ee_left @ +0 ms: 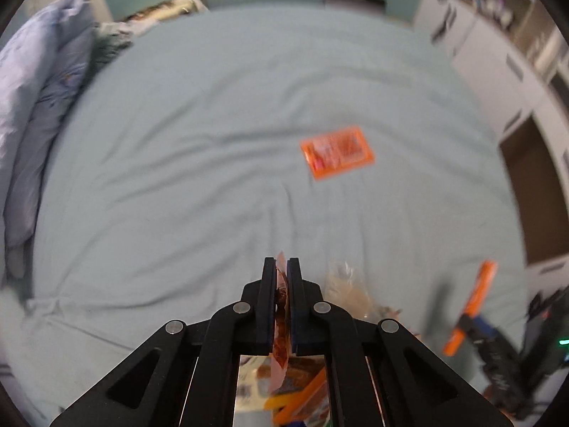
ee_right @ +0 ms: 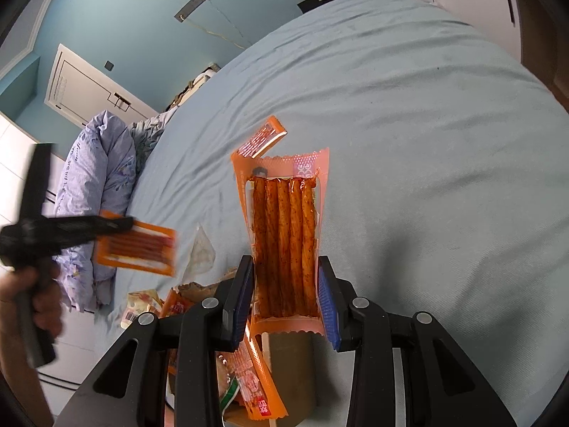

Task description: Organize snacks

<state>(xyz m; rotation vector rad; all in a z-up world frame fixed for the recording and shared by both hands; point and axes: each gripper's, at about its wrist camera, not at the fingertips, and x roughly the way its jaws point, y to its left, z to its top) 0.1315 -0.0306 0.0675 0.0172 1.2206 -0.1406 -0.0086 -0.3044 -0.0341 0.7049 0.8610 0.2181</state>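
In the left wrist view my left gripper [ee_left: 283, 267] is shut on a thin orange snack packet [ee_left: 281, 320], seen edge-on between the pads. From the right wrist view the same left gripper [ee_right: 121, 226] appears blurred at the left, held by a hand [ee_right: 35, 302], with its packet of red sticks [ee_right: 138, 245] hanging from it. My right gripper [ee_right: 284, 263] is shut on an upright orange packet of spicy sticks [ee_right: 284, 235]. Another orange packet [ee_left: 336, 156] lies flat on the bed sheet [ee_left: 213, 124] further out, and it is also seen behind the held one as an orange packet [ee_right: 263, 138].
A pile of mixed snack packets [ee_right: 213, 320] and a clear plastic bag [ee_right: 201, 249] lie below the grippers. A folded lilac quilt [ee_right: 103, 178] runs along the bed's left side. White cabinets [ee_left: 498, 53] stand at the right.
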